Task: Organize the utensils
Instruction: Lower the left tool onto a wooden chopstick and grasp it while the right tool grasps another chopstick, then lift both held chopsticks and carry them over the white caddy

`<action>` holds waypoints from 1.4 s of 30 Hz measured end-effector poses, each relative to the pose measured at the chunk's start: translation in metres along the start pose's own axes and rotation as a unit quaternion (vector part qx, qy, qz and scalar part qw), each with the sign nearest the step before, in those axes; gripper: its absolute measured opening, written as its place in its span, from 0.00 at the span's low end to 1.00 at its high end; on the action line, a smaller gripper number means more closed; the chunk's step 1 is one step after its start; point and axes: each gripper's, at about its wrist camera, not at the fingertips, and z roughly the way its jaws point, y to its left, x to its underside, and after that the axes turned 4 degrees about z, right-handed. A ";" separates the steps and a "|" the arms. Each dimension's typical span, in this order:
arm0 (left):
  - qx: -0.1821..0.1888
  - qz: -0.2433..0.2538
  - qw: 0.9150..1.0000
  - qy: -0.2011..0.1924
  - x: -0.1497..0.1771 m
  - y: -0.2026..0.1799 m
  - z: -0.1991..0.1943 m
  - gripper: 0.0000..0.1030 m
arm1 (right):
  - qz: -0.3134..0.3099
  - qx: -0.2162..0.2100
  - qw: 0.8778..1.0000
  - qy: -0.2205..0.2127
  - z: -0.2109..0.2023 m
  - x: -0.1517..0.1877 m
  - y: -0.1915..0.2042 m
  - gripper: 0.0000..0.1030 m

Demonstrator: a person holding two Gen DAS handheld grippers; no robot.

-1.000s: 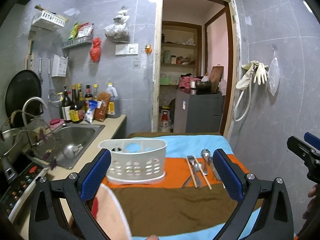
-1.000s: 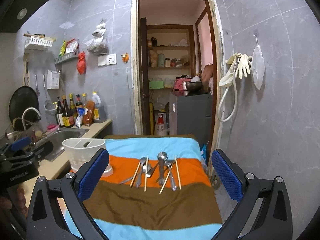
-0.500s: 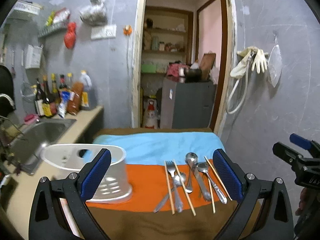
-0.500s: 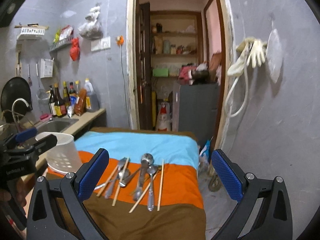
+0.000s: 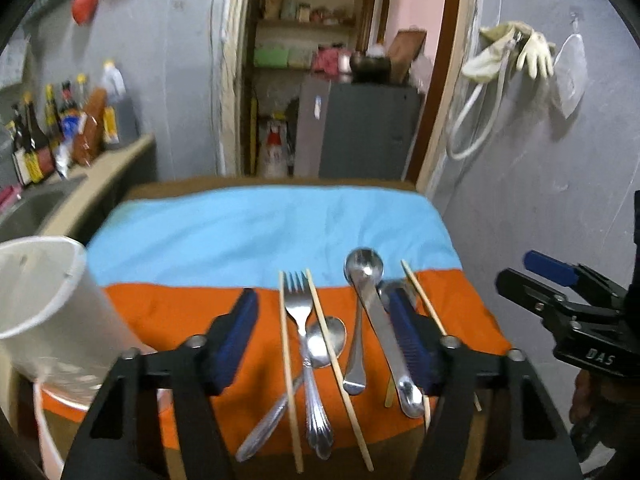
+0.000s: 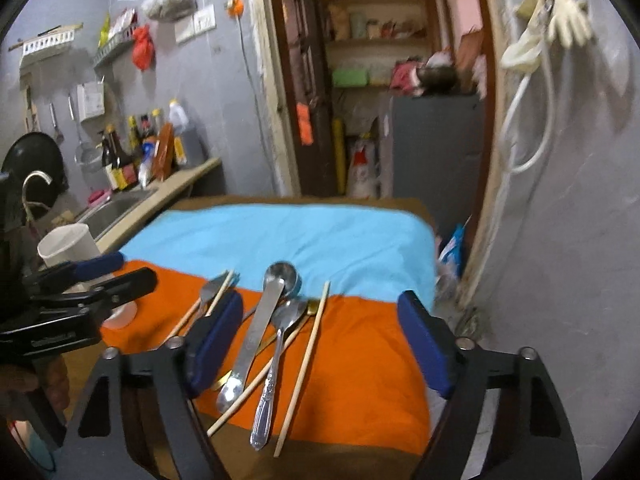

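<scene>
Several metal spoons, a fork (image 5: 298, 304) and wooden chopsticks (image 5: 288, 360) lie side by side on the orange stripe of a striped cloth (image 5: 240, 232). My left gripper (image 5: 322, 332) hovers low over them, its jaws closing with nothing pressed between the blue pads. In its view the fork and a small spoon (image 5: 334, 334) show between the fingers. My right gripper (image 6: 320, 344) hovers beside it, jaws also closing and empty, above a large spoon (image 6: 282, 276), a patterned spoon (image 6: 290, 314) and a chopstick (image 6: 308, 364). A white utensil holder (image 5: 44, 300) stands at the cloth's left edge.
A counter with a sink (image 6: 116, 208) and several bottles (image 6: 120, 160) runs along the left. An open doorway (image 5: 340, 80) with shelves and a grey cabinet lies behind the table. The grey wall on the right carries gloves and a hose (image 5: 516, 48). Each gripper appears in the other's view: left gripper (image 6: 134, 268), right gripper (image 5: 514, 268).
Both grippers have come forward and down toward the utensils, which now look larger and closer. Both pairs of jaws have narrowed from wide open. The white holder has slid toward the left edge of both views.
</scene>
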 end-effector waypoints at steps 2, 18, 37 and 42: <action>0.008 0.000 1.000 0.015 0.002 0.001 0.013 0.45 | -0.001 -0.005 1.000 0.016 0.015 0.002 -0.003 0.58; 0.031 -0.042 0.990 0.131 0.007 0.009 0.071 0.13 | 0.011 -0.035 0.993 0.112 0.077 0.013 -0.015 0.14; 0.058 -0.107 0.973 0.198 -0.009 0.035 0.093 0.02 | 0.017 -0.003 0.987 0.160 0.101 0.009 -0.008 0.07; 0.077 -0.124 0.973 0.176 -0.008 0.036 0.081 0.02 | 0.063 -0.023 0.985 0.158 0.096 0.010 -0.019 0.02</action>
